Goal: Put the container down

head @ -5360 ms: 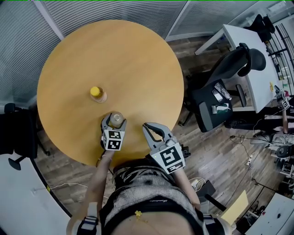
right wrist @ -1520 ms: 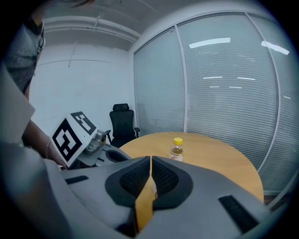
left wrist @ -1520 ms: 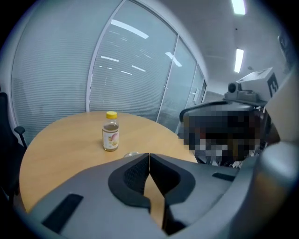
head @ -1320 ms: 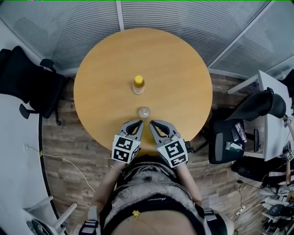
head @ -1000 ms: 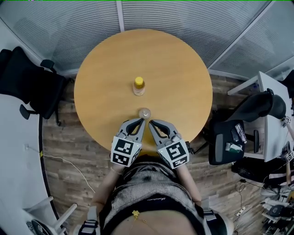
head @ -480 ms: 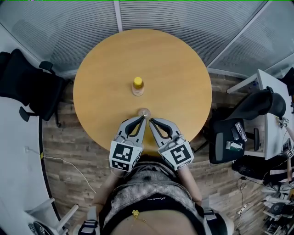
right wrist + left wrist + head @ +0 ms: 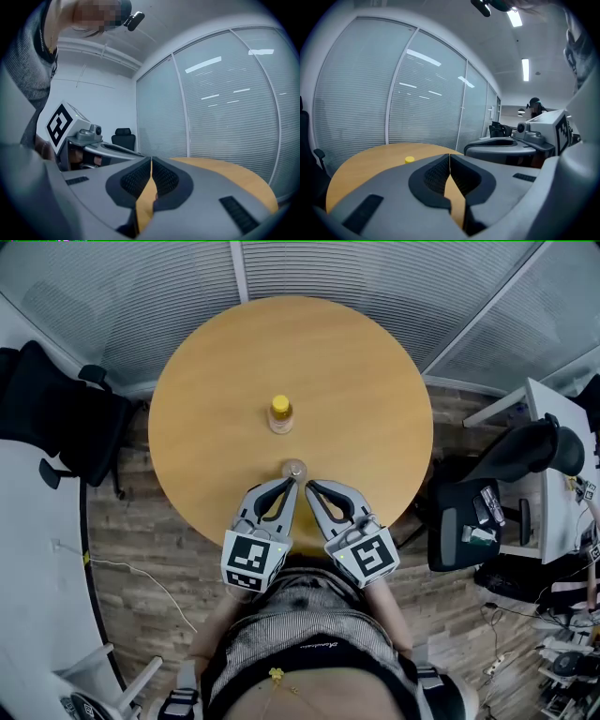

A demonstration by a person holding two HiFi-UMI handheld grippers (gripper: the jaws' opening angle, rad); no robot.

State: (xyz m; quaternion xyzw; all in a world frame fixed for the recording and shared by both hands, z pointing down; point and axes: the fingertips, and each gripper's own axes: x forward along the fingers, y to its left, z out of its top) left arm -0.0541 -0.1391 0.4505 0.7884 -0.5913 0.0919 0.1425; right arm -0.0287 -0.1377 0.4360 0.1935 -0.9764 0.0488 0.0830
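Left gripper (image 7: 291, 485), which had earlier held the clear container (image 7: 294, 469), perhaps a jar, was clenched empty, like the right gripper (image 7: 308, 487)

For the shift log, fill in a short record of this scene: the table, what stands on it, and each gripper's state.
surface: round wooden table
container: clear container, upright on the table near the person's edge
other item: yellow-capped bottle, upright near the table's middle
left gripper: jaws together, nothing between them
right gripper: jaws together, nothing between them
gripper position: both tips just short of the clear container
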